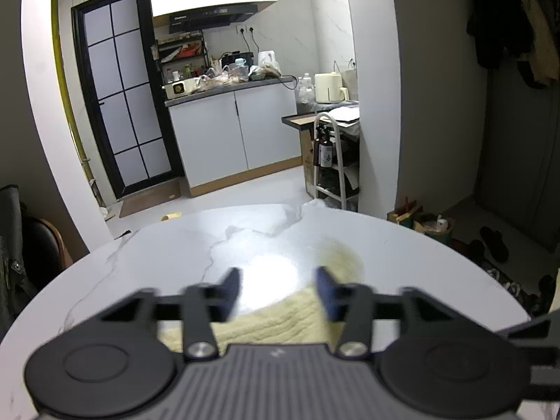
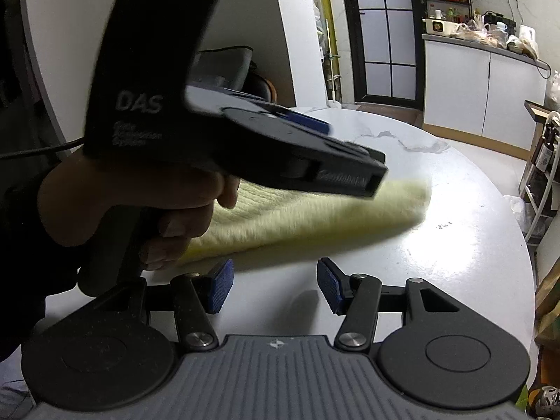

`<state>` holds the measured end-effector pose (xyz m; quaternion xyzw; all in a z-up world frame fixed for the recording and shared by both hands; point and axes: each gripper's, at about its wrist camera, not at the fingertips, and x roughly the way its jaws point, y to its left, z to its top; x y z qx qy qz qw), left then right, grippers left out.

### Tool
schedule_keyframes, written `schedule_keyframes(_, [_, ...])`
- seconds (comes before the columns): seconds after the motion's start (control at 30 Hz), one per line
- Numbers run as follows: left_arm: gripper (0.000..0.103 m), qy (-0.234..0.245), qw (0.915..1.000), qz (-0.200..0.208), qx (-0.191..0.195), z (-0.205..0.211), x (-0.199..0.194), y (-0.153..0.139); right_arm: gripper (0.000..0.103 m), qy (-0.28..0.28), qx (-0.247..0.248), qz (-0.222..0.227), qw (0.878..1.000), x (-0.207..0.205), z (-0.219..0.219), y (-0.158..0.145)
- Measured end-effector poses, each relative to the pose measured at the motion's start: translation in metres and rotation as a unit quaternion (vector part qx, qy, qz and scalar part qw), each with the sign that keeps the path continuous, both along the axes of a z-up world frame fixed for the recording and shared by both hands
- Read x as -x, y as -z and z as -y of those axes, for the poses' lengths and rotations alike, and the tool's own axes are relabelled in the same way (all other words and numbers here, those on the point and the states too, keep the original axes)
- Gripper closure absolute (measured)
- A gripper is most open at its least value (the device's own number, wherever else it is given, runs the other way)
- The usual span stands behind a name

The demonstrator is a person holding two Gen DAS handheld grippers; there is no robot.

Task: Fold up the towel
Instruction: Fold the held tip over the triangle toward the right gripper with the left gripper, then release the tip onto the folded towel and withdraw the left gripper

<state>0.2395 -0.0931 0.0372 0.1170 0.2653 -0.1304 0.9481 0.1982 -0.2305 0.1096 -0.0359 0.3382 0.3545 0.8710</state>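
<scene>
Left tool [image 1: 278, 292] gapes over towel [image 1: 280, 318]; only right view shows right tool [image 2: 274, 285] empty, apart

The left gripper [image 1: 278, 292] hangs over a round white marble-patterned table [image 1: 175, 262], its 2 blue-padded fingers [image 1: 232, 290] spread apart with nothing between them. A pale yellow towel [image 1: 280, 322] lies on the table beneath, by the near edge. Beyond stand white kitchen cabinets [image 1: 234, 133] and a black-framed glass door [image 1: 119, 94].
</scene>
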Motion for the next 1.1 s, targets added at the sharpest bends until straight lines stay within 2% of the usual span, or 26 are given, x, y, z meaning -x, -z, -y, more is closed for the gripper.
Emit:
schedule_keyframes(0.3, [0.036, -0.025, 0.9996, -0.009, 0.006, -0.015, 0.014, 0.002, 0.045, 0.001, 0.007, 0.000, 1.000, -0.002, -0.005, 0.001])
schedule_keyframes(0.47, [0.022, -0.056, 0.9981, -0.016, 0.018, -0.033, 0.036, 0.002, 0.045, 0.001, 0.007, 0.006, 1.000, 0.000, -0.008, 0.000])
schedule_keyframes(0.67, [0.019, -0.093, 0.9951, -0.015, 0.027, -0.049, 0.064, 0.001, 0.045, 0.011, 0.005, 0.008, 1.000, 0.007, -0.001, 0.002])
schedule_keyframes(0.97, [0.009, -0.126, 0.9905, -0.012, 0.055, -0.066, 0.095, -0.009, 0.045, 0.023, 0.010, 0.013, 1.000, 0.001, -0.006, 0.004])
schedule_keyframes(1.1, [0.007, -0.134, 0.9887, -0.022, 0.063, -0.073, 0.103, -0.011, 0.045, 0.022, 0.021, 0.026, 0.999, 0.004, -0.014, 0.007])
